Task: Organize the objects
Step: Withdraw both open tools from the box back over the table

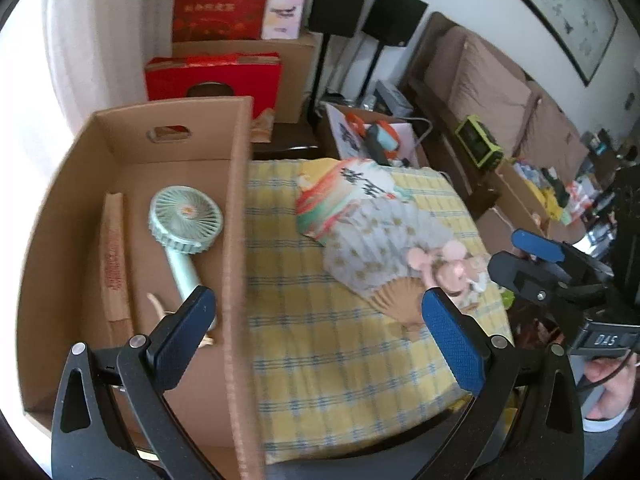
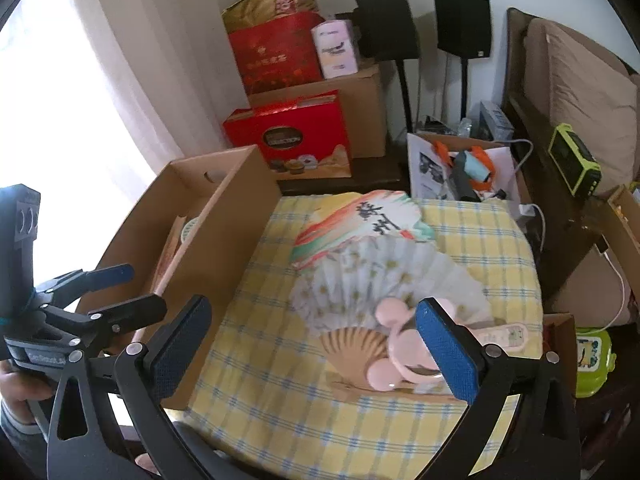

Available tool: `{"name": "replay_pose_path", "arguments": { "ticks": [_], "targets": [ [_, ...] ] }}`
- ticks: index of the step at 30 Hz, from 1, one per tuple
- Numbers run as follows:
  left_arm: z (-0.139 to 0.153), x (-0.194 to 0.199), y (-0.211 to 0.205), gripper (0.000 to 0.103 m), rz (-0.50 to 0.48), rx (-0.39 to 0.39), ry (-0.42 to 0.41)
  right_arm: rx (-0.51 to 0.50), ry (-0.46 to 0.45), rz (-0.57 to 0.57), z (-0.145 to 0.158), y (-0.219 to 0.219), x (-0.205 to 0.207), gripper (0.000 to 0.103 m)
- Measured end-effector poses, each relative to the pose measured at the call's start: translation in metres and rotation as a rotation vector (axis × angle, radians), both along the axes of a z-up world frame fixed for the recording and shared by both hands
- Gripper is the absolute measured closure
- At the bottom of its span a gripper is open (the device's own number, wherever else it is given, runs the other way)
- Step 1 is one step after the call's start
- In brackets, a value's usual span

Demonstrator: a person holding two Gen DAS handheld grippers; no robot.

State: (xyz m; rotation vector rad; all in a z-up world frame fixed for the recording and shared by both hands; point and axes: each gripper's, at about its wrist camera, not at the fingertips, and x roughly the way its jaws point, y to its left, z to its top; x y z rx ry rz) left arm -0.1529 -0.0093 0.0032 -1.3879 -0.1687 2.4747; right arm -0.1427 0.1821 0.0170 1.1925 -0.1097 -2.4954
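Observation:
An open cardboard box (image 1: 236, 184) stands on the left of a yellow checked tablecloth (image 1: 320, 320). Inside it lie a mint handheld fan (image 1: 184, 220) and a folded tan fan (image 1: 114, 256). On the cloth lie a colourful open paper fan (image 2: 360, 220), a pale grey folding fan (image 2: 380, 276) and a pink handheld fan (image 2: 396, 356). My left gripper (image 1: 316, 312) is open, straddling the box's right wall. My right gripper (image 2: 312, 324) is open and empty, just in front of the pink fan. The right gripper also shows in the left wrist view (image 1: 516, 256).
Red gift boxes (image 2: 296, 140) and cardboard cartons are stacked behind the table. Two black speakers (image 2: 460, 24) on stands are at the wall. A box of tools (image 2: 464, 172) sits behind the table. A sofa (image 2: 580, 100) and a green device (image 2: 574, 164) are at the right.

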Motion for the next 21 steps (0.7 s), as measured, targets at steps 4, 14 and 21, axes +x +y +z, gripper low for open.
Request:
{"name": "replay_pose_path", "arguments": {
  "ticks": [4, 14, 21],
  "targets": [
    [0.000, 0.001, 0.015, 0.000, -0.014, 0.004, 0.011, 0.022, -0.002, -0.026, -0.002, 0.020, 0.002, 0.000],
    [-0.019, -0.002, 0.054, 0.000, -0.092, 0.076, -0.039, 0.029, -0.040, -0.105, -0.020, 0.081, 0.002, 0.000],
    [-0.043, -0.005, 0.079, 0.000, -0.139, 0.083, -0.071, 0.015, -0.076, -0.187, -0.043, 0.127, 0.000, 0.001]
  ]
}}
